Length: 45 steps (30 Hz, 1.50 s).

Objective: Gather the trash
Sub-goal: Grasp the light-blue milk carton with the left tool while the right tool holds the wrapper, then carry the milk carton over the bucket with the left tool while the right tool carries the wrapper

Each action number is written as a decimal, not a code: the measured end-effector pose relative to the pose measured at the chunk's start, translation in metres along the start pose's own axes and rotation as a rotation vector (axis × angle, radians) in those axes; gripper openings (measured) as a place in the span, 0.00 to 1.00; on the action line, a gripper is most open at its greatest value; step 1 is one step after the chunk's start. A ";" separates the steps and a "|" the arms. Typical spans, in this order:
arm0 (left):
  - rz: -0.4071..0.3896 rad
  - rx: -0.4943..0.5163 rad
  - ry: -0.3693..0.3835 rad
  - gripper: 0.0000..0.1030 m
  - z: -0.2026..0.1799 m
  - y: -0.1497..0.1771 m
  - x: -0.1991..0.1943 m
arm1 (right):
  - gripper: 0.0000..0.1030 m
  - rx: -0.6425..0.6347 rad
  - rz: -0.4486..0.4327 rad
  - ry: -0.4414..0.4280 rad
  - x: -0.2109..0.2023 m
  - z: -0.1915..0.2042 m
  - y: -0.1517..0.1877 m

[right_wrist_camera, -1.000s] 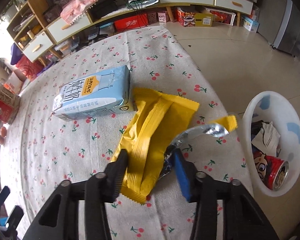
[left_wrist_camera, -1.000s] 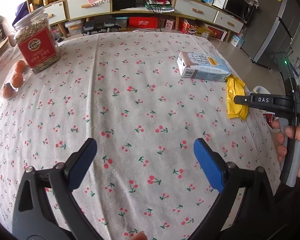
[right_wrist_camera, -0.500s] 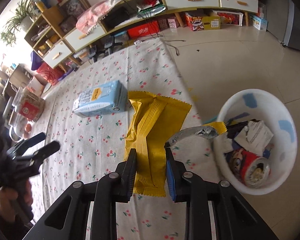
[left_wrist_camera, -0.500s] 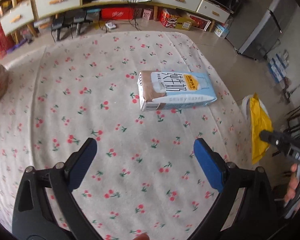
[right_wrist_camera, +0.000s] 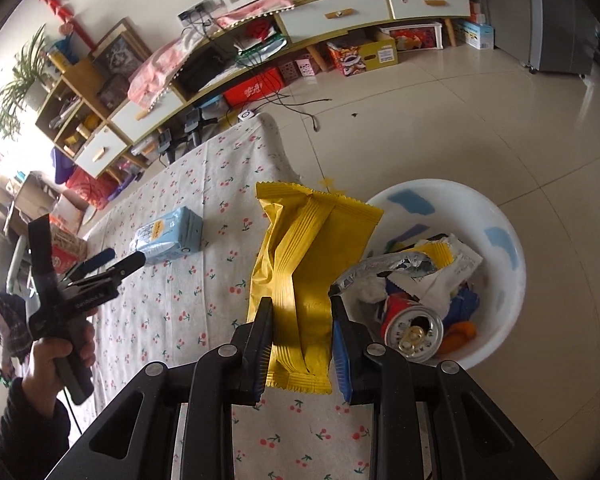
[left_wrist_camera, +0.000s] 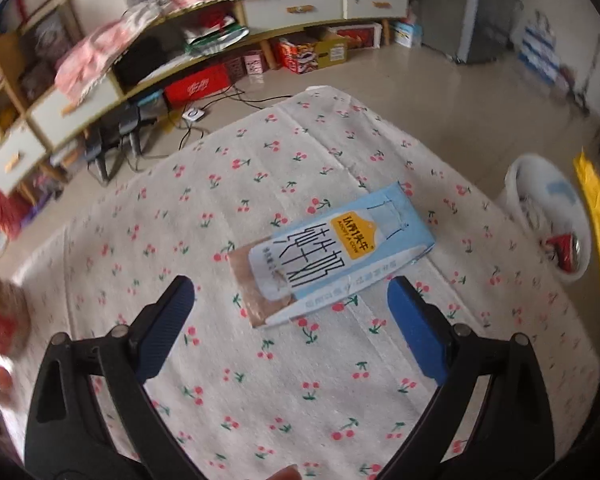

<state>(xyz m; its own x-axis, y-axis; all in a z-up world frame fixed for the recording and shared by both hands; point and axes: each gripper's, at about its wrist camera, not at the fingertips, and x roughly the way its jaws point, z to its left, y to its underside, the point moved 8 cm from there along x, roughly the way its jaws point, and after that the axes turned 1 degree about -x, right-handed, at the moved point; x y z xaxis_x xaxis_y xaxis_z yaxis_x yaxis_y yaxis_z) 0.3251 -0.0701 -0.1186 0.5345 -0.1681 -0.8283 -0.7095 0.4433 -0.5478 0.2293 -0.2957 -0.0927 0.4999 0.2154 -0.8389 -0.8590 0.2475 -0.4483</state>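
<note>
Right wrist view: right gripper pinching the yellow snack wrapper should clear the table edge, releasing over the white basin; left gripper is spread above the milk carton.

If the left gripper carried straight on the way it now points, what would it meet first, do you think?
Most likely the blue milk carton, lying on the cherry-print tablecloth just ahead of the open left gripper; depth is hard to judge.

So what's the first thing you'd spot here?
The bright yellow wrapper, pinched in the right tongs beside the white bin of trash on the floor. Next, the blue milk carton lying flat on the cherry tablecloth, just ahead of the open left tongs.
</note>
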 end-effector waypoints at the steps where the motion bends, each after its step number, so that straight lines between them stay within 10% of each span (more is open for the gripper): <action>1: 0.005 0.056 -0.005 0.94 -0.003 -0.001 0.002 | 0.27 0.008 0.003 0.000 -0.001 -0.003 0.001; 7: 0.095 0.238 -0.042 0.95 -0.010 -0.004 0.034 | 0.27 0.024 0.009 0.001 -0.003 -0.011 0.004; 14: 0.128 0.191 -0.048 0.95 -0.002 -0.008 0.038 | 0.27 0.038 0.008 0.011 -0.004 -0.018 0.004; 20: 0.095 0.205 -0.113 0.50 -0.010 -0.004 0.030 | 0.27 0.036 0.006 0.009 -0.003 -0.015 0.004; 26: 0.088 0.134 -0.118 0.42 -0.012 0.005 0.021 | 0.27 0.028 0.004 0.019 -0.003 -0.016 0.006; 45: 0.044 0.017 0.230 0.40 -0.120 0.008 -0.039 | 0.27 0.181 -0.099 0.075 -0.034 -0.093 0.006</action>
<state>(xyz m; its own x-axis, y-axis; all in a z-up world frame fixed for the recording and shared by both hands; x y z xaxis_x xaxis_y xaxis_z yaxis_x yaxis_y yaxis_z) 0.2433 -0.1661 -0.1044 0.3830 -0.3441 -0.8573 -0.7206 0.4694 -0.5103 0.1969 -0.3900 -0.0951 0.5655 0.1123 -0.8171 -0.7686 0.4310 -0.4727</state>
